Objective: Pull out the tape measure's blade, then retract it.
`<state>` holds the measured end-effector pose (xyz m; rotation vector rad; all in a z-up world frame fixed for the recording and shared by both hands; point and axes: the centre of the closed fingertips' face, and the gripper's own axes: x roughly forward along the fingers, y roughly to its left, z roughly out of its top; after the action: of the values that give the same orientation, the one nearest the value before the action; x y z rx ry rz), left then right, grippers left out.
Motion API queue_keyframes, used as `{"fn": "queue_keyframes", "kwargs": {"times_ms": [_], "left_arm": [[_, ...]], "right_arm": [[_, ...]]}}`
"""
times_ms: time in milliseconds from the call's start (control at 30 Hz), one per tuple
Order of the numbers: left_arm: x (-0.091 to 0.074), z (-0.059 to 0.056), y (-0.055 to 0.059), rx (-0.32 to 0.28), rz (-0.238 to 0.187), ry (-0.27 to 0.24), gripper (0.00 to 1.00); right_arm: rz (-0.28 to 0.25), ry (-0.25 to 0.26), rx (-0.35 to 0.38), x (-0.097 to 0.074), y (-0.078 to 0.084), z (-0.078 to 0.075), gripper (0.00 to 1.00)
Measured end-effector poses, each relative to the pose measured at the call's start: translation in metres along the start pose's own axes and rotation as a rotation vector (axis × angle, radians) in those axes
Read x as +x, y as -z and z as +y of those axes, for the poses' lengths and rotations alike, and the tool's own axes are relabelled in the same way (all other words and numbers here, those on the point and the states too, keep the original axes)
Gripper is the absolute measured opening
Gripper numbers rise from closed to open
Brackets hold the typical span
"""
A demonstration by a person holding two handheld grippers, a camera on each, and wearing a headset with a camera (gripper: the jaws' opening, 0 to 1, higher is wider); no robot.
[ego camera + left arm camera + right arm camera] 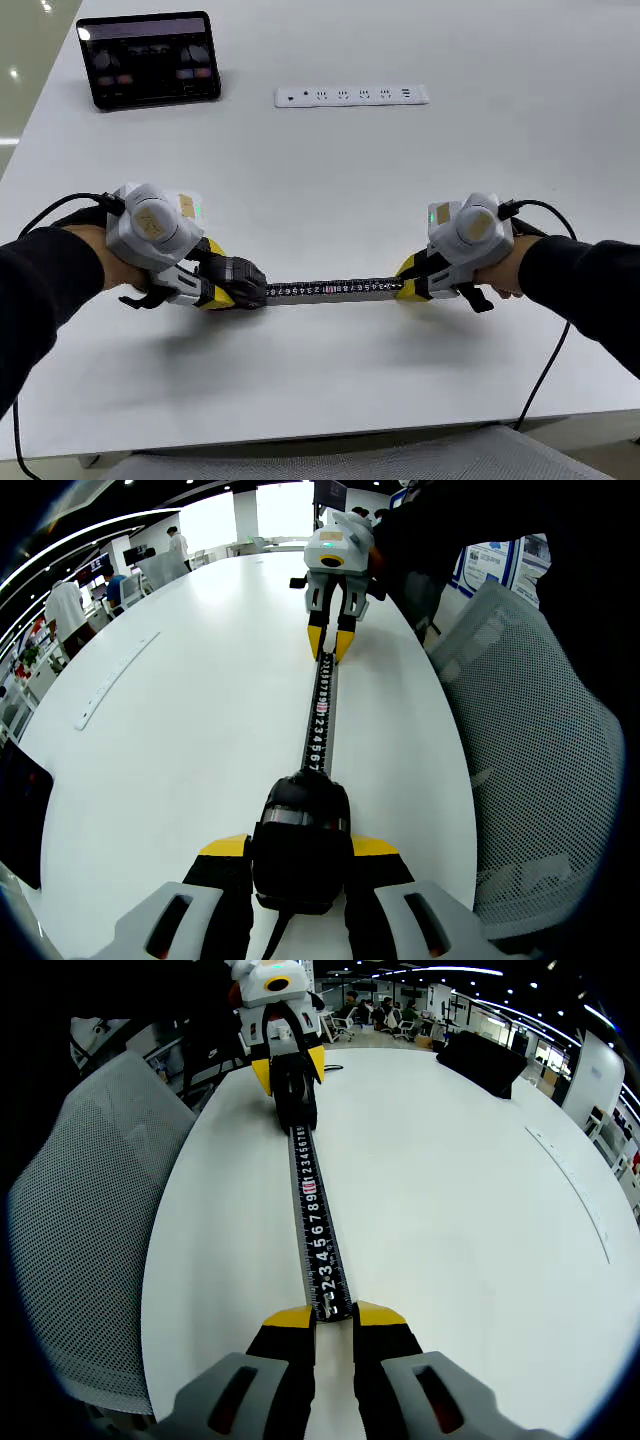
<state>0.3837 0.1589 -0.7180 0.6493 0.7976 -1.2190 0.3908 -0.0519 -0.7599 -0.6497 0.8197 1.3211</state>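
A black tape measure case [236, 281] sits near the table's front edge, and my left gripper [215, 287] is shut on it; the case [300, 840] stands between the yellow-tipped fingers in the left gripper view. Its black blade [330, 289] with white numbers is drawn out to the right, low over the table. My right gripper [405, 288] is shut on the blade's end. In the right gripper view the blade [316, 1230] runs from my right gripper [333, 1318] to the case [291, 1090]. The left gripper view has the blade [320, 705] reaching the right gripper [331, 643].
A dark tablet [148, 58] leans at the far left of the white table [340, 180]. A white power strip [351, 96] lies at the far middle. A grey mesh chair back [340, 462] stands against the front edge. Cables [550, 365] trail from both grippers.
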Motion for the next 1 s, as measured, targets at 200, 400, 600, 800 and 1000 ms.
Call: {"fn": "queue_keyframes", "kwargs": {"times_ms": [200, 400, 600, 800, 1000], "left_arm": [[0.000, 0.000, 0.000, -0.003, 0.000, -0.002, 0.31], [0.000, 0.000, 0.000, -0.007, -0.003, -0.005, 0.31], [-0.001, -0.001, 0.000, -0.009, -0.004, -0.006, 0.31], [0.000, 0.000, 0.000, -0.012, -0.005, -0.003, 0.31], [0.000, 0.000, 0.000, -0.014, -0.007, -0.004, 0.31]], "right_arm": [[0.005, 0.008, 0.010, -0.007, 0.004, 0.002, 0.08], [0.010, 0.012, -0.003, -0.011, 0.006, 0.003, 0.08], [0.015, 0.014, 0.000, -0.015, 0.009, 0.003, 0.08], [0.024, 0.015, 0.001, -0.018, 0.014, 0.002, 0.08], [0.028, 0.019, 0.012, -0.022, 0.021, -0.002, 0.08]]}}
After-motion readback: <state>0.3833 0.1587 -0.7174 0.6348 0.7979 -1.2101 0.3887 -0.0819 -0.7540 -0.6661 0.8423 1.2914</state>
